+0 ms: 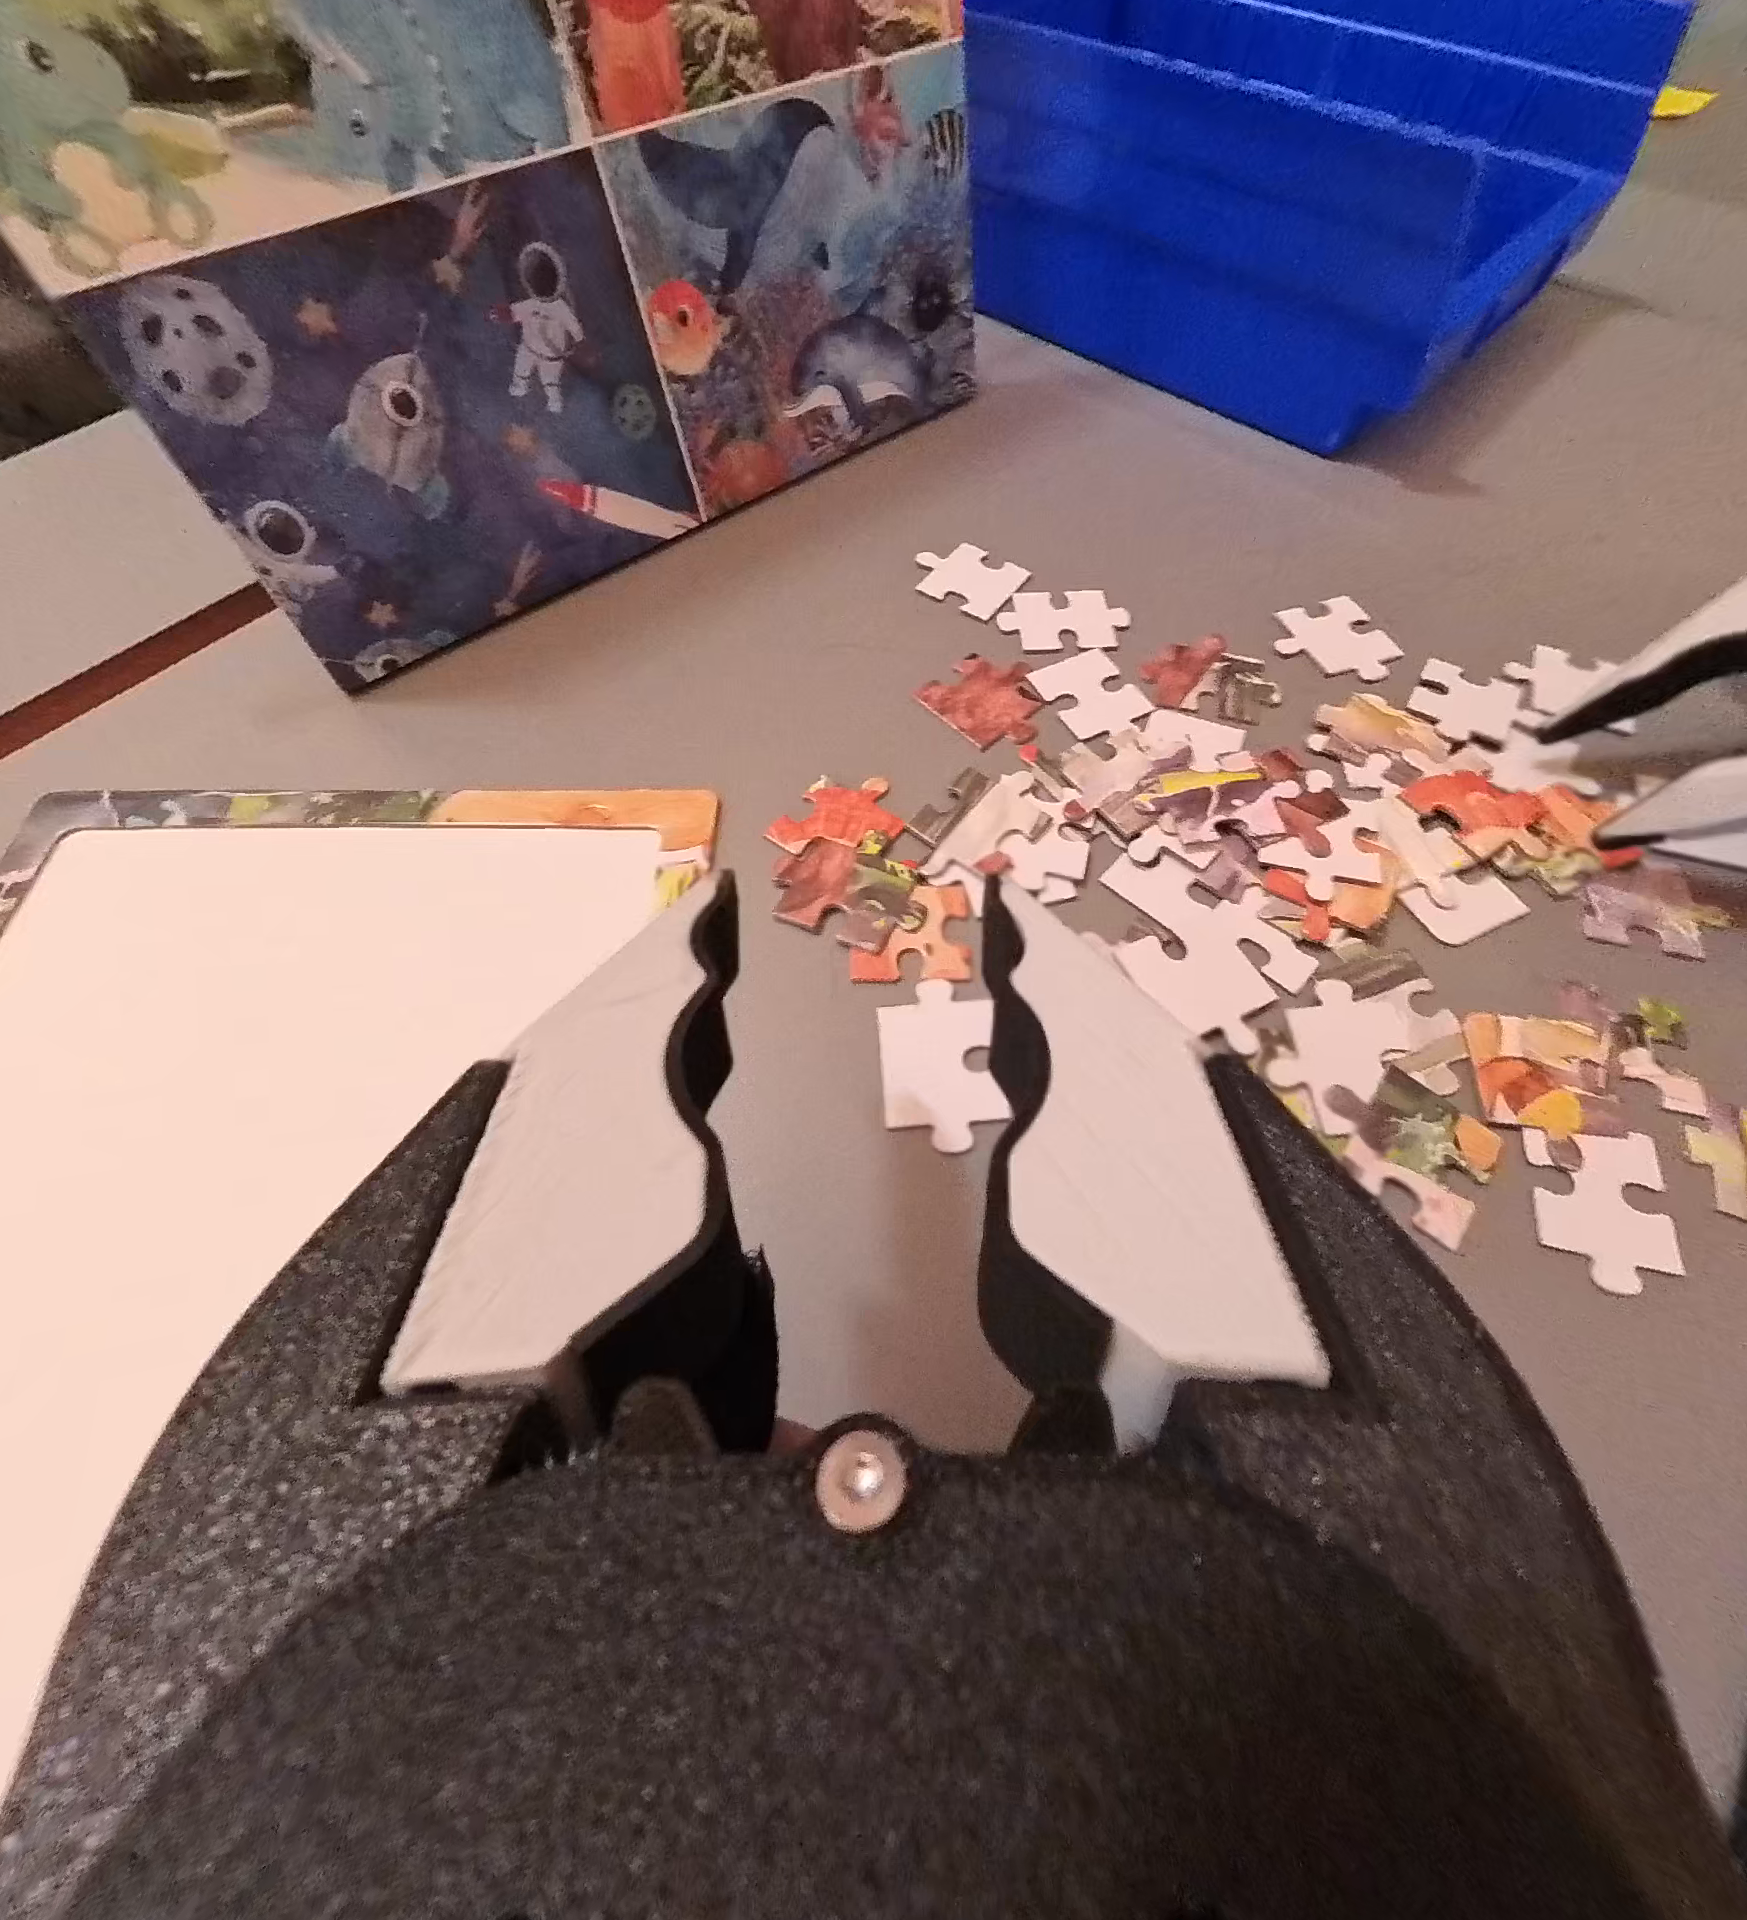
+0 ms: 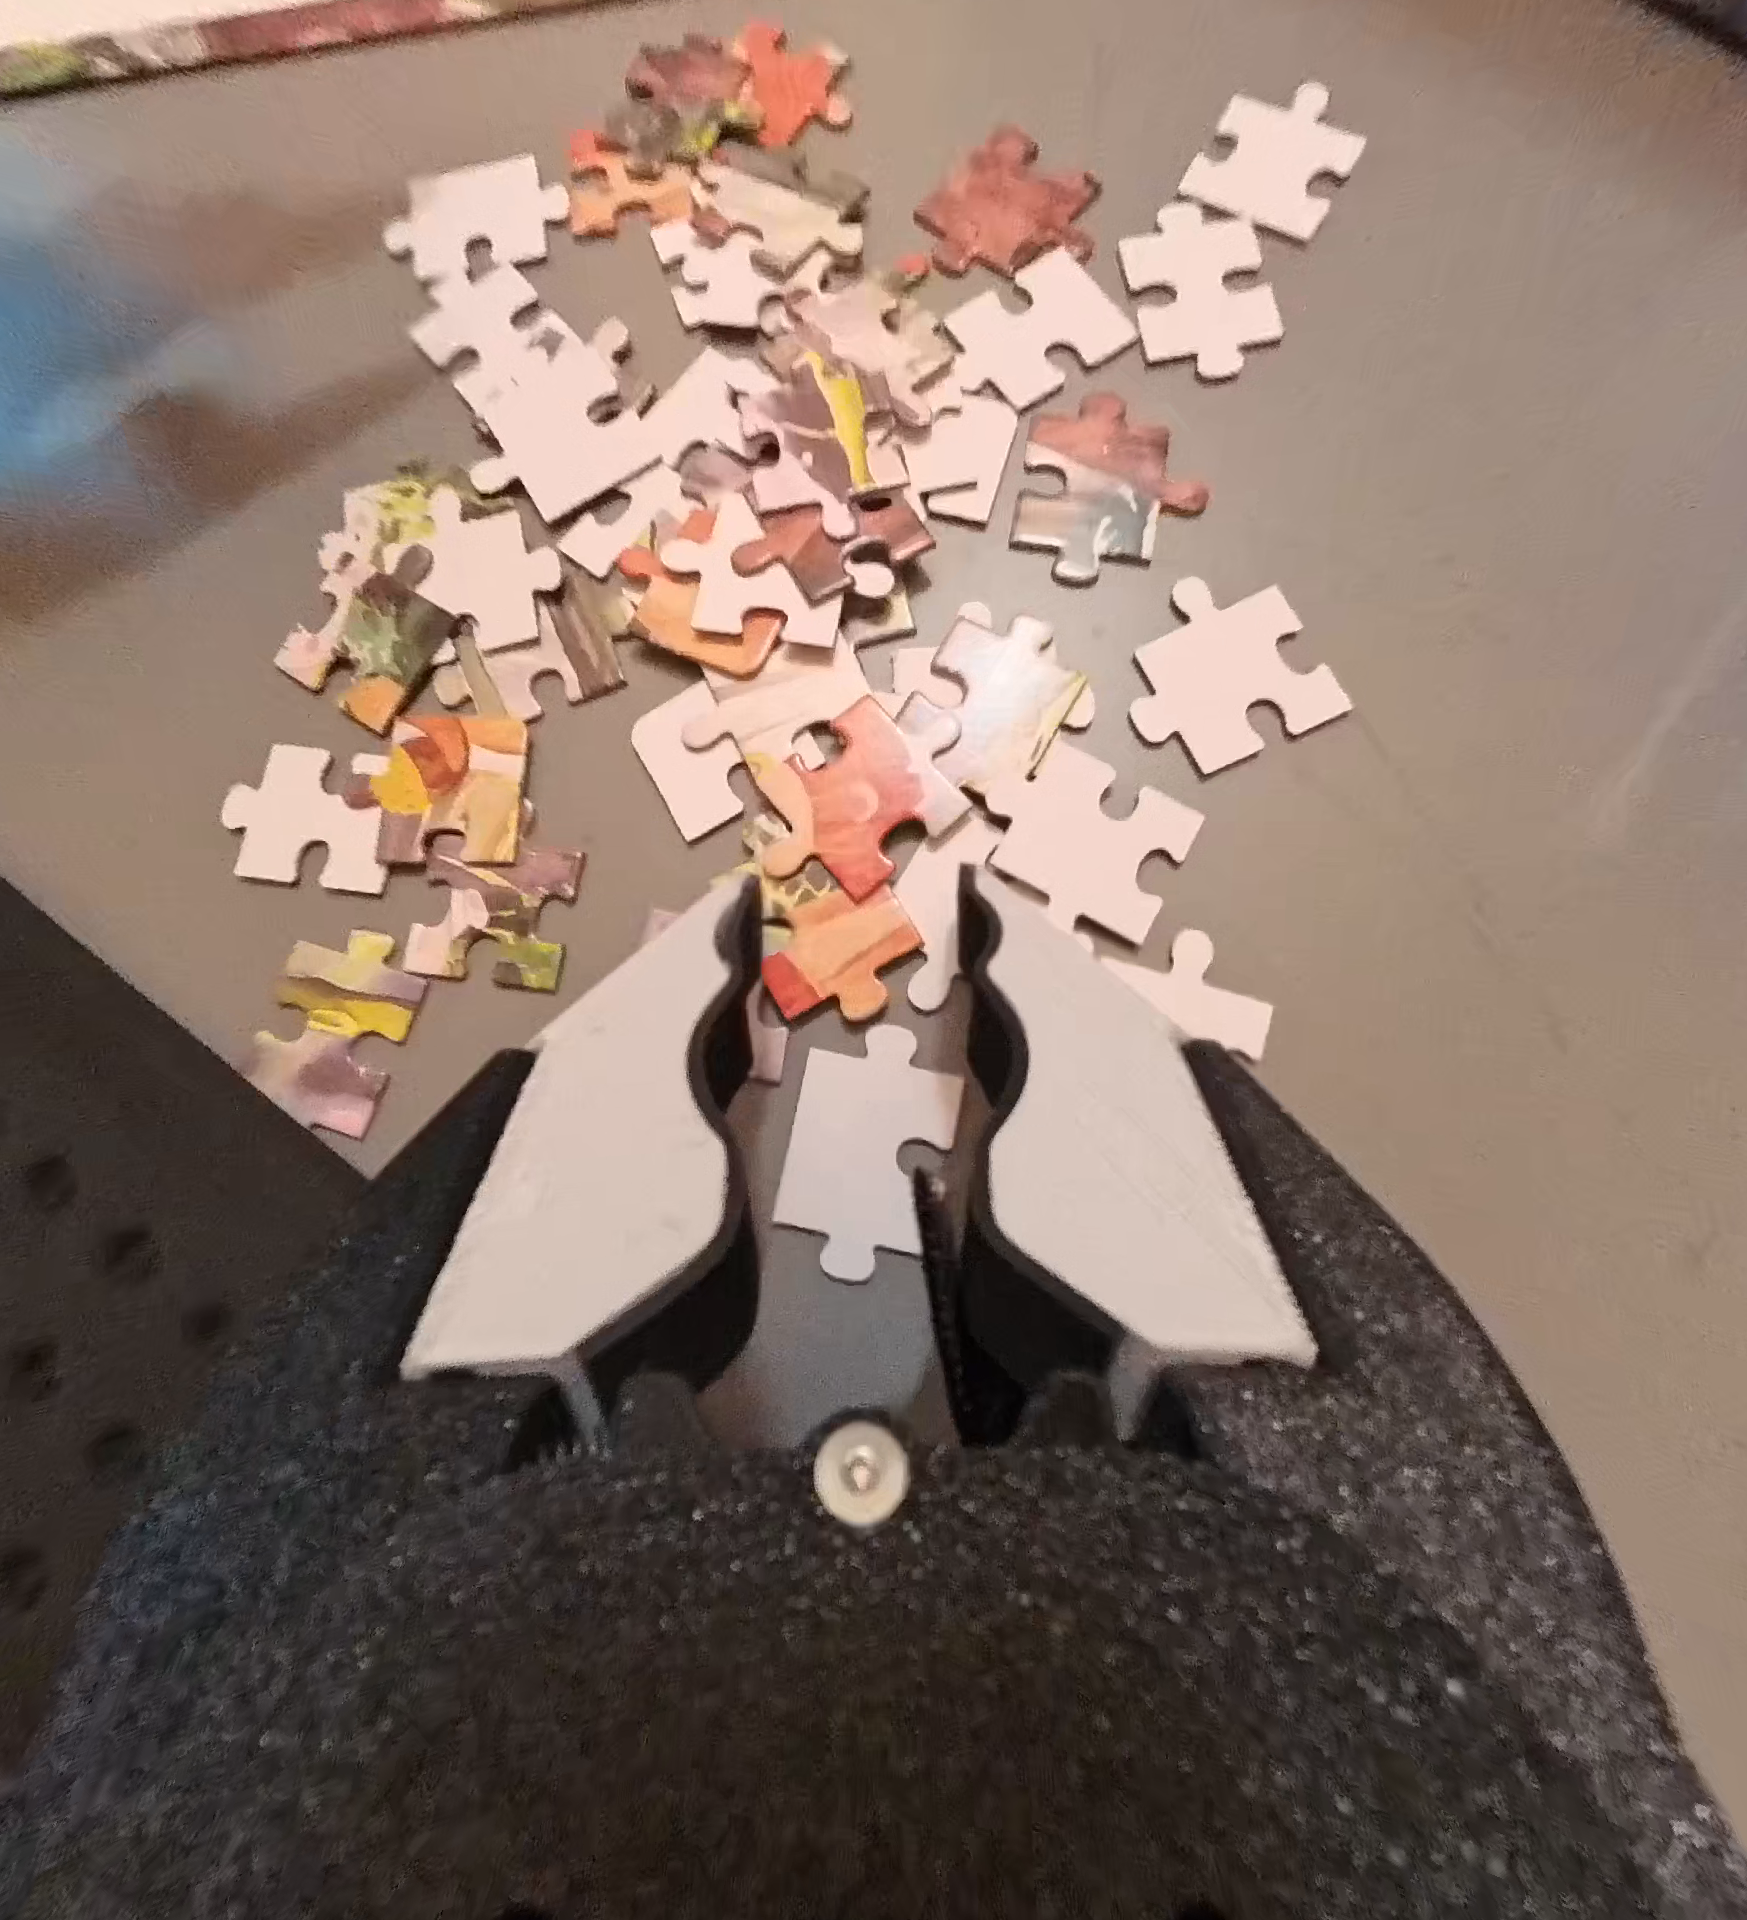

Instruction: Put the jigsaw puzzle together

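Puzzle pieces point(image 2: 796, 540) heaped loose on bench point(image 2: 1471, 935) beside empty puzzle tray point(image 1: 256, 997); right hand-held gripper point(image 2: 858, 904) spread wide over heap to pick one, left hand-held gripper point(image 1: 858, 904) wide, empty, waiting.
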`<state>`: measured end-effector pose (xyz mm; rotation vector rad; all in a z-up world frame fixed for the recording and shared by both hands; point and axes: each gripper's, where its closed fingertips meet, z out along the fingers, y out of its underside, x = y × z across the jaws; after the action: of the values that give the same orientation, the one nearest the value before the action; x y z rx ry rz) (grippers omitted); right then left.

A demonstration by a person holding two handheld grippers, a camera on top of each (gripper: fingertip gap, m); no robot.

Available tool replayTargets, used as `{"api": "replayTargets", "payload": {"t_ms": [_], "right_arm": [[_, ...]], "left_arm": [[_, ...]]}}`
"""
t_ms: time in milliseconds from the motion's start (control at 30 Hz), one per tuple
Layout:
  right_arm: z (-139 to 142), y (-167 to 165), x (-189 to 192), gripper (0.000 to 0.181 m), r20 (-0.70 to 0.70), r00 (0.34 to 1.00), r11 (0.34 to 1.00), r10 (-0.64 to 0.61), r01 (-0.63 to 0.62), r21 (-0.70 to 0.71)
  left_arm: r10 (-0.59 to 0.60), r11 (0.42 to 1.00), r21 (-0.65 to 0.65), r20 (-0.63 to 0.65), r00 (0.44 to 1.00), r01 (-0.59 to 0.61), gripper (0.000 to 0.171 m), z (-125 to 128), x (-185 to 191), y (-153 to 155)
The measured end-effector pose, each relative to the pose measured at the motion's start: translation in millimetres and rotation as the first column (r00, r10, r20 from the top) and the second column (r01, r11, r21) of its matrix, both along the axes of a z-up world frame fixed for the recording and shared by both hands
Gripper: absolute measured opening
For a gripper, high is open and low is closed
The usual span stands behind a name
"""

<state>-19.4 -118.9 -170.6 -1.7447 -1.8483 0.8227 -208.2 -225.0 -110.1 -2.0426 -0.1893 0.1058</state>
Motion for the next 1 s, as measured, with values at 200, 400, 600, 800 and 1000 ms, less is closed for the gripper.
{"api": "replayTargets", "payload": {"t_ms": [200, 400, 600, 800, 1000], "right_arm": [[-4.0, -3.7, -15.9, 0.035, 0.046, 0.998, 0.999, 0.041, -0.039, -0.037], [-8.3, -5.9, -25.9, 0.034, 0.042, 0.997, 0.993, 0.063, -0.067, 0.093], [-7.3, -0.4, -20.8, 0.023, -0.006, 1.000, 0.986, 0.022, -0.021, 0.165], [4.6, 0.4, -19.8, 0.006, -0.078, 0.997, 0.980, 0.019, -0.003, 0.200], [38.2, -21.2, -41.7, 0.020, -0.144, 0.988, 0.988, 0.061, -0.040, 0.146]], "left_arm": [[-0.147, 0.989, 0.007, -0.027, 0.989, 0.147, 0.046, -4.6, 45.4, 3.2], [-0.159, 0.982, -0.110, -0.027, 0.987, 0.155, 0.045, -33.4, 54.6, -25.5], [-0.020, 0.991, -0.134, 0.024, 1.000, 0.023, 0.043, -39.8, 30.8, -56.4], [0.202, 0.941, -0.251, -0.125, 0.971, -0.228, 0.044, -48.0, -41.6, -128.5], [0.193, 0.931, -0.323, 0.049, 0.980, -0.167, 0.038, -68.2, -27.1, -159.5]]}}
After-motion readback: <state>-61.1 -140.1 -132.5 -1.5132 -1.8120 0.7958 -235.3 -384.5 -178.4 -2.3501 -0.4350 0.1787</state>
